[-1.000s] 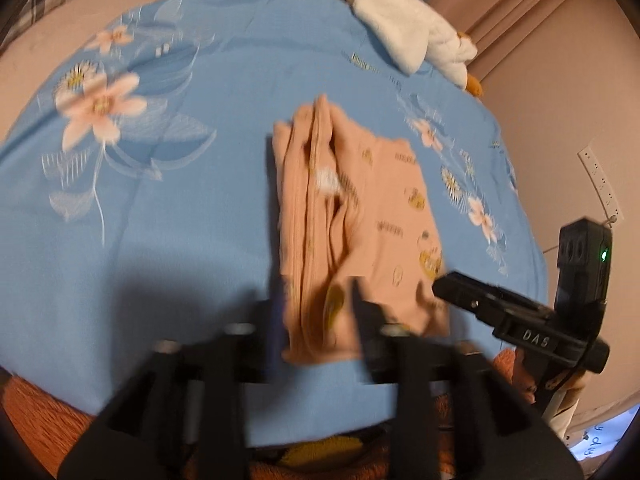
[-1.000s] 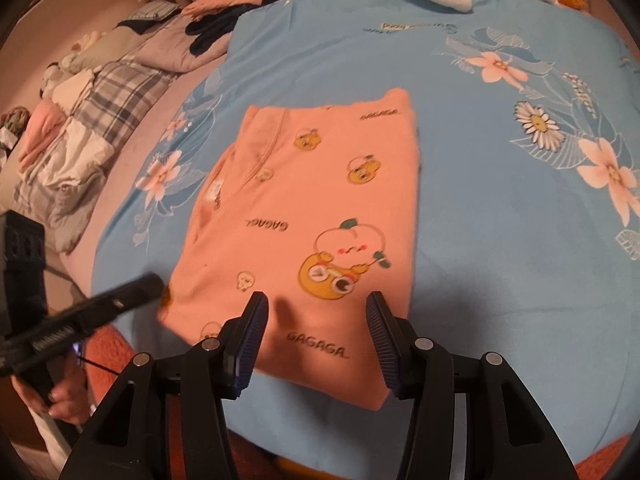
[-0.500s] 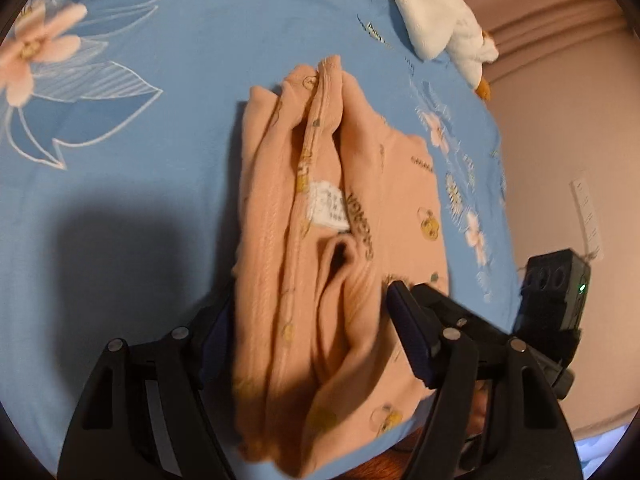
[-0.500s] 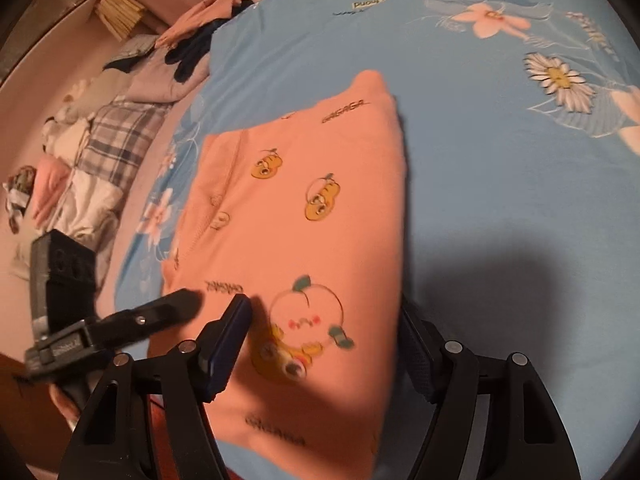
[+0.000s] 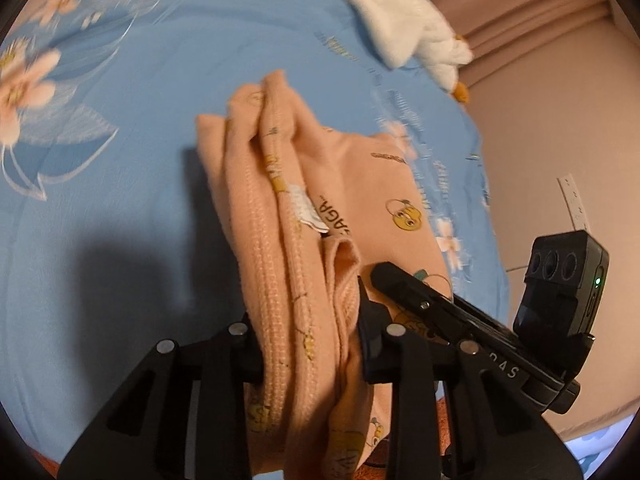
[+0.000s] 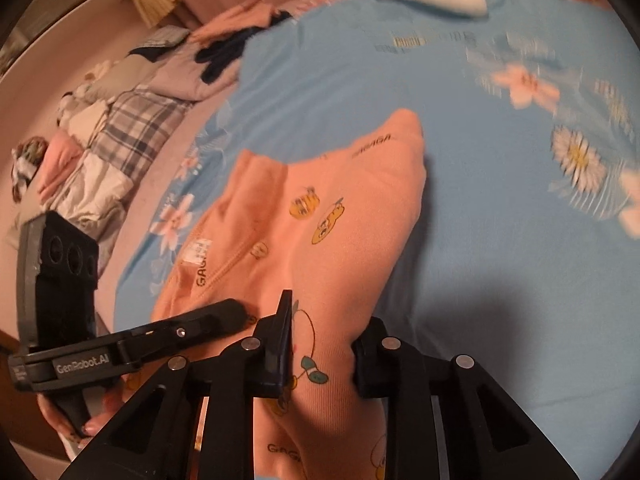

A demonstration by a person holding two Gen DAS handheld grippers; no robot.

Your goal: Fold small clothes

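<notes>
Nearest the lens in the left wrist view, the left gripper [image 5: 310, 340] is closed on the ribbed neckline edge of the peach cotton garment printed with small cartoon characters [image 5: 360, 200]; the stacked layers fill the gap between its fingers [image 5: 372, 320]. In the right wrist view, the right gripper [image 6: 322, 344] grips the opposite near edge of the same garment [image 6: 340, 240], the cloth bunched between partly closed jaws. Both grips sit on the near edge, apparently so that it can be lifted and carried over the far half in a further fold. The knit looks soft and limp: it rises in a ridge toward each gripper, while the far portion lies flat on the light blue flower-printed bedsheet [image 6: 500, 260]. A white sewn-in label [image 5: 306, 210] shows inside the collar, beside ribbed trim. Farther off, at the sheet's far edge, lies a white plush toy with orange parts [image 5: 404, 36]. To the left, beyond the sheet, a heap of plaid and pink unfolded laundry [image 6: 100, 140] lies well apart from the garment.
</notes>
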